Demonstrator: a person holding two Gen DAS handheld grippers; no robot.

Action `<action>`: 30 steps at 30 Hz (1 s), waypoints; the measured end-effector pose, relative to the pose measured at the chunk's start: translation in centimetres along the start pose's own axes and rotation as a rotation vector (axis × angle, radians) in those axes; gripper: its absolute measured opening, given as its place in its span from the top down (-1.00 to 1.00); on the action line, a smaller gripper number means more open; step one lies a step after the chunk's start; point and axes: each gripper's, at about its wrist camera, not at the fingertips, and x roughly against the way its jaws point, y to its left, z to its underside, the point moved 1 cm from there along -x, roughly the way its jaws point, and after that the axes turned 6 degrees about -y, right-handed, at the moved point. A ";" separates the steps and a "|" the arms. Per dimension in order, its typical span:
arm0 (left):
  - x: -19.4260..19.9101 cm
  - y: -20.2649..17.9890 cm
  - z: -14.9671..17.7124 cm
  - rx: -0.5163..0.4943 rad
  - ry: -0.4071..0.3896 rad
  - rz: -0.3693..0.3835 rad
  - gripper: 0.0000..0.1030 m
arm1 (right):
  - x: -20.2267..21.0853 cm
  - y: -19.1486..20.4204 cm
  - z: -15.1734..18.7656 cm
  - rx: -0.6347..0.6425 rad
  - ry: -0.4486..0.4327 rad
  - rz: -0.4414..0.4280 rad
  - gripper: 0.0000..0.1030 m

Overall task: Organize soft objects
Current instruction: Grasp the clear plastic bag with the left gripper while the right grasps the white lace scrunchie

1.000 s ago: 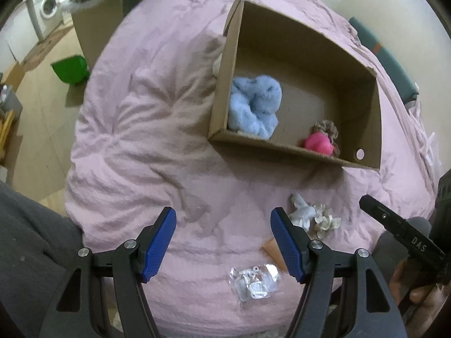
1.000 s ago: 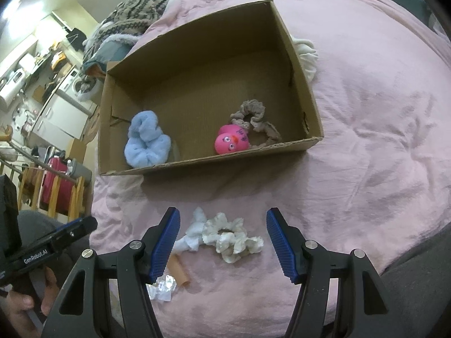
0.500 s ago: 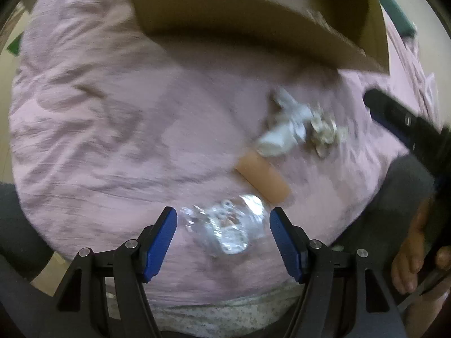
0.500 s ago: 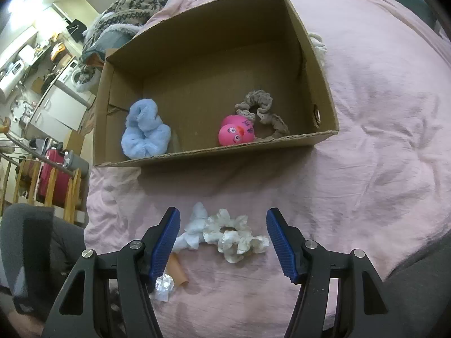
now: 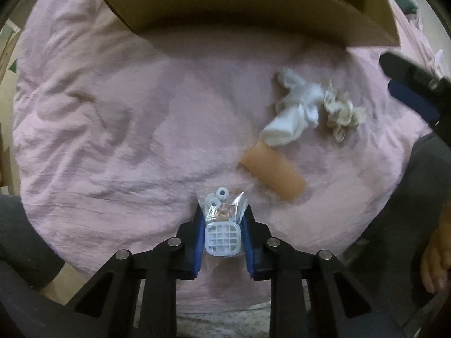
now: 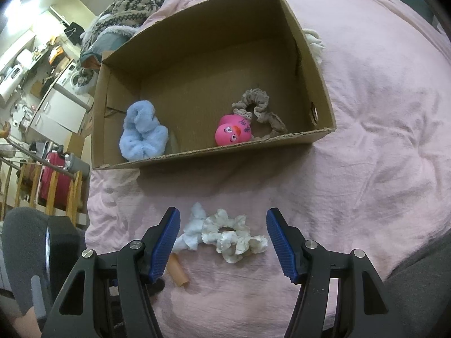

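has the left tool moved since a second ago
Yes. The left tool has come down toward the pink blanket, away from the cardboard box, and its jaws have just closed on the clear bag of small parts.

Pink crumpled bedspread underfoot; washing machine, white cabinets far left; wooden rail; bright ceiling light.

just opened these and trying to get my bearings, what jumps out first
The open cardboard box on the pink bedcover draws the eye: it holds a pink toy duck, a blue fluffy scrunchie and a brown scrunchie. Nearer, the left gripper has just closed on a clear bag of small parts, while the open right gripper frames a cream scrunchie.
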 end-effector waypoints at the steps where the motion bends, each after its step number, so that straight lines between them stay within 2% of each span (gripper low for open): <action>1: 0.9 0.2 -0.5 0.010 -0.034 0.001 0.59 | 0.0 -0.2 0.0 -0.010 0.002 -0.003 -0.31; 3: 2.7 0.9 -0.9 0.039 -0.112 0.008 0.59 | -0.1 -0.7 -0.1 -0.033 0.009 -0.008 -0.31; 4: 3.9 1.5 -1.1 0.063 -0.173 -0.004 0.60 | -0.1 -0.9 -0.2 -0.044 0.012 -0.009 -0.31; 7: 6.0 2.9 -1.5 0.115 -0.276 -0.053 0.60 | -0.3 -1.4 -0.2 -0.076 0.024 -0.012 -0.31; 11: 7.6 4.9 -2.0 0.181 -0.350 -0.082 0.60 | -1.5 -1.8 0.1 -0.096 0.093 0.003 -0.31; 13: 7.7 6.2 -2.3 0.205 -0.360 -0.104 0.60 | -2.8 -1.9 0.7 -0.082 0.158 0.046 -0.31; 15: 7.4 6.1 -2.9 0.229 -0.347 -0.093 0.60 | -3.5 -1.8 1.0 -0.072 0.191 0.069 -0.31; 27: 6.3 6.1 -2.9 0.260 -0.324 -0.077 0.59 | -6.0 -1.6 1.9 -0.091 0.270 0.049 -0.31; 28: 6.2 6.1 -2.9 0.257 -0.325 -0.080 0.59 | -6.2 -1.4 1.9 -0.087 0.269 0.050 -0.23; 30: 6.2 6.1 -2.9 0.253 -0.326 -0.084 0.59 | -6.3 -1.1 2.0 -0.067 0.275 0.055 0.23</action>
